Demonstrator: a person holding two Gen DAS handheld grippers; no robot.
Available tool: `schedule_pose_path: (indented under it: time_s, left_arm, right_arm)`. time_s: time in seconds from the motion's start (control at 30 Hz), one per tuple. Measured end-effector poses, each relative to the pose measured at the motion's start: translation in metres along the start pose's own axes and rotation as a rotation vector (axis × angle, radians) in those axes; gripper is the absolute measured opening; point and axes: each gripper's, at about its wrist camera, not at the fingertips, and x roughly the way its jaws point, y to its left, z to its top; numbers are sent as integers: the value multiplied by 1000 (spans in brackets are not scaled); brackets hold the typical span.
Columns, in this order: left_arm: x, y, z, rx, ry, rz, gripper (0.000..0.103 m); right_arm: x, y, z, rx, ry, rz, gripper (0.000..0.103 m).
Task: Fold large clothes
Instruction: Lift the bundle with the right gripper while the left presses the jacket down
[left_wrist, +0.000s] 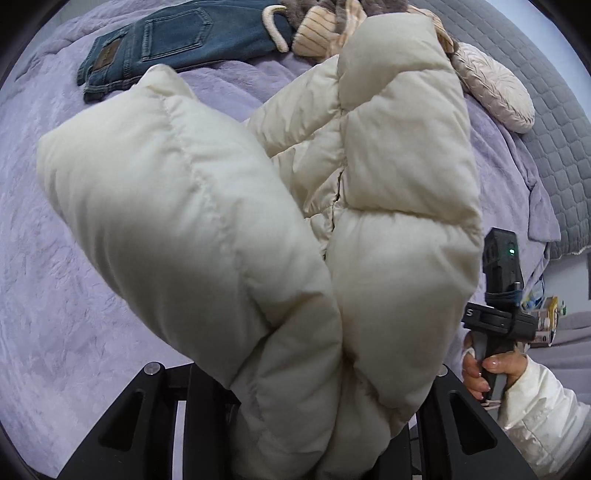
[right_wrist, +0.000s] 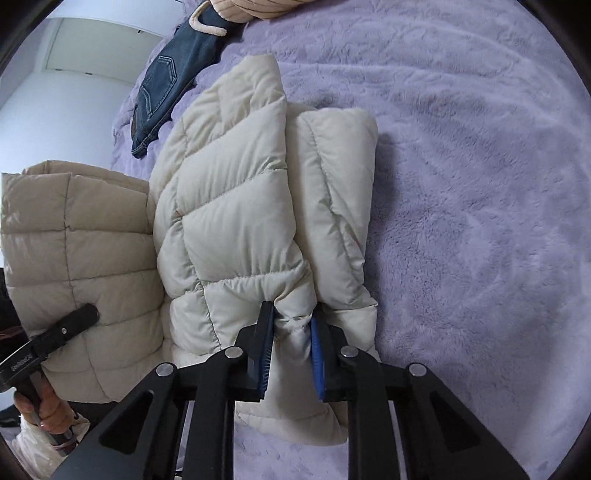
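Observation:
A cream quilted puffer jacket (left_wrist: 229, 229) fills the left wrist view, bunched and lifted over the lavender blanket (left_wrist: 55, 258). My left gripper (left_wrist: 317, 424) has its fingertips buried in the jacket's folds, so they are hidden; it appears shut on the padding. In the right wrist view the jacket (right_wrist: 229, 206) lies folded on the blanket (right_wrist: 461, 184), and my right gripper (right_wrist: 293, 332) is shut on a pinched quilted edge between its blue pads (right_wrist: 317, 354). The right gripper's body shows in the left wrist view (left_wrist: 498, 317), and the left gripper's in the right wrist view (right_wrist: 55, 339).
Blue jeans (left_wrist: 177, 44) lie at the blanket's far side, also in the right wrist view (right_wrist: 166, 81). A ribbed peach garment (left_wrist: 317, 33) and a pale quilted pillow (left_wrist: 495, 92) lie beyond the jacket. A grey quilted cover (left_wrist: 554, 122) borders the right.

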Motion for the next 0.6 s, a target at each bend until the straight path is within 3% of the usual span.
schedule_pose_path:
  time_s: [0.07, 0.1, 0.27, 0.47, 0.53, 0.6]
  left_arm:
    - [8, -21, 5, 38, 10, -18, 39]
    - [13, -31, 8, 51, 16, -41, 52]
    - [41, -70, 13, 98, 17, -176, 80]
    - [58, -92, 15, 159, 3, -244, 81]
    - [62, -98, 13, 182, -7, -220, 81]
    - [60, -116, 7, 232, -26, -164, 81]
  right_arm:
    - [8, -12, 4, 29, 11, 54, 20]
    - [10, -17, 6, 41, 18, 79, 20]
    - [16, -34, 13, 56, 39, 152, 20]
    - [-4, -51, 23, 68, 52, 196, 20]
    - [-22, -58, 27, 80, 27, 189, 21]
    - [-45, -69, 30, 109, -14, 185, 28]
